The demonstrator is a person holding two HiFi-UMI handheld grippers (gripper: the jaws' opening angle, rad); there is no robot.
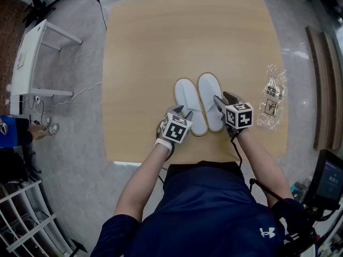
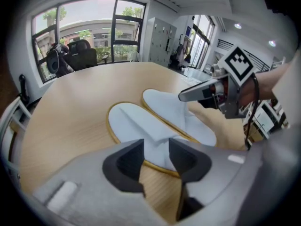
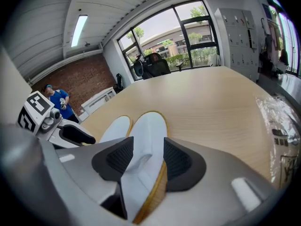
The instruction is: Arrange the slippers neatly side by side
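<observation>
As the slippers [image 1: 189, 103] lie side by side, left claw [image 2: 155, 149] and right claw [image 3: 148, 149] — both open — straddle their heels

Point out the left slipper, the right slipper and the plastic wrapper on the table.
left slipper [image 1: 188, 98]: head view, on the middle of its white upper.
right slipper [image 1: 208, 92]: head view, on its white upper, toward the toe.
plastic wrapper [image 1: 272, 98]: head view, on its crumpled clear middle.
</observation>
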